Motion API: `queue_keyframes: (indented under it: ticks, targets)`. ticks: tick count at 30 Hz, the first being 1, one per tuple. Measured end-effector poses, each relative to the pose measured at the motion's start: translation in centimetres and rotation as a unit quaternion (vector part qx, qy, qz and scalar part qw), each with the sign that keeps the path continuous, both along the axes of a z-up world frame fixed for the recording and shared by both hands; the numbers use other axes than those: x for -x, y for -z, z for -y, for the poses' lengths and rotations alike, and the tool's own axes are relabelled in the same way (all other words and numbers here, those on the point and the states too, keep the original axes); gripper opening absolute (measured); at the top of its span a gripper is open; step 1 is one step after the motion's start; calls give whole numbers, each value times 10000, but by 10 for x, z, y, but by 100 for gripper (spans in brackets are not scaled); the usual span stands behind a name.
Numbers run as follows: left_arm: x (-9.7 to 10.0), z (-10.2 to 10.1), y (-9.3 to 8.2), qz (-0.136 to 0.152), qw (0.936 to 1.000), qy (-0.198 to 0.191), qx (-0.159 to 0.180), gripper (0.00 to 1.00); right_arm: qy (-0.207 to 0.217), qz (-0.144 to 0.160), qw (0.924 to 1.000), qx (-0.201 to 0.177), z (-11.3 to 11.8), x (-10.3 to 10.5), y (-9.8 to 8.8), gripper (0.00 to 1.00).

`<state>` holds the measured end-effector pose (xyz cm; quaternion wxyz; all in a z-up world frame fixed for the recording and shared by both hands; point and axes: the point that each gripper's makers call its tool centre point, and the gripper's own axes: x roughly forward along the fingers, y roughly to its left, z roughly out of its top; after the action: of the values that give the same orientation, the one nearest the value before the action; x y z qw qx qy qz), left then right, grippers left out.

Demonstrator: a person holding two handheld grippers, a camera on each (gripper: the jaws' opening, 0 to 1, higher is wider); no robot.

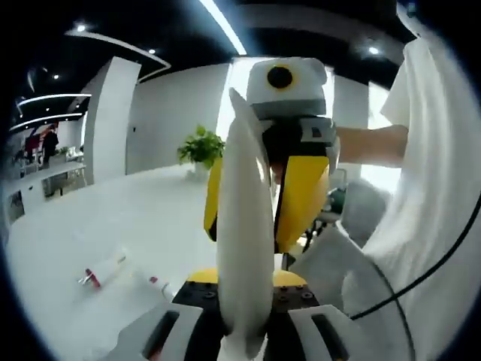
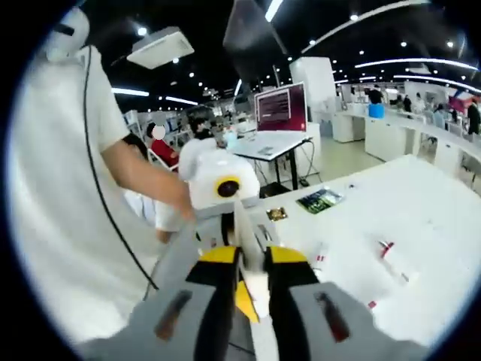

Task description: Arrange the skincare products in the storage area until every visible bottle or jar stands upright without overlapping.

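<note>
Looking along the left claw (image 1: 244,331) in the left gripper view, its jaws are closing on a long white tube (image 1: 245,226) that is standing tall between them, cap end apparently down toward the claw. The right claw (image 1: 289,207) is facing it from just behind, its yellow jaws reaching toward the tube's upper part, probably so the two can share or pass the tube while it is being turned upright. On the white table (image 1: 113,218) two small white tubes with red caps (image 1: 105,272) are lying flat, well apart from the claws and waiting their turn. A potted plant (image 1: 201,147) is sitting at the far end of the table, and a person in a white shirt (image 1: 432,188) is holding the tools.

Turning to the right gripper view, the right claw (image 2: 248,289) is rising from the bottom with its yellow-tipped jaws drawn narrow around the thin white edge of the same tube (image 2: 242,222), so it seems to be pinching it, though the contact is hard to make out. The left claw (image 2: 225,188) is meeting it head-on. More small red-capped tubes (image 2: 391,252) are lying down on the table (image 2: 436,195), so most of the task is looking undone.
</note>
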<state>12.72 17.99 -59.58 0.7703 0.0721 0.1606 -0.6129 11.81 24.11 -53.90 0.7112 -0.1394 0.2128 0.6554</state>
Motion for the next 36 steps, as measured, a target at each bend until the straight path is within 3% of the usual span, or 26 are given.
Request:
queue_keyframes:
  ticks: [1, 3, 4, 7, 14, 19, 25, 28, 29, 31, 36]
  targets:
    - [2, 2, 3, -55, 10000, 58, -14, 20, -60, 155, 9998, 67, -1, 2, 3, 12]
    - [1, 4, 11, 157, 9997, 106, -157, 20, -136, 343, 9991, 229, -1, 5, 12, 11]
    - [0, 4, 14, 169, 9997, 103, -174, 21, -5, 190, 9995, 256, 1, 3, 16, 10]
    - [-3, 7, 21, 90, 9999, 85, -34, 23, 59, 193, 9996, 210, 2, 1, 23, 9]
    - [-4, 11, 39, -67, 9995, 10, -307, 25, 170, 128, 9993, 320, 7, -2, 41, 9]
    - [-5, 7, 42, 7, 9990, -30, -447, 26, 188, 132, 9994, 260, 11, -2, 50, 9]
    - [-4, 5, 41, 43, 9991, -17, -428, 24, 186, 163, 9982, 547, 21, -2, 73, 9]
    - [2, 4, 47, 132, 9974, 152, -694, 23, 192, 64, 9977, 645, 28, 1, 82, 10]
    - [2, 5, 44, 128, 9980, 127, -600, 23, 309, -55, 9985, 444, 28, 0, 79, 10]
    - [0, 2, 42, 94, 9983, 96, -572, 23, 315, -9, 9989, 338, 29, -2, 78, 10]
    - [3, 2, 37, 116, 9981, 173, -580, 22, 402, -231, 9988, 159, 34, -2, 78, 11]
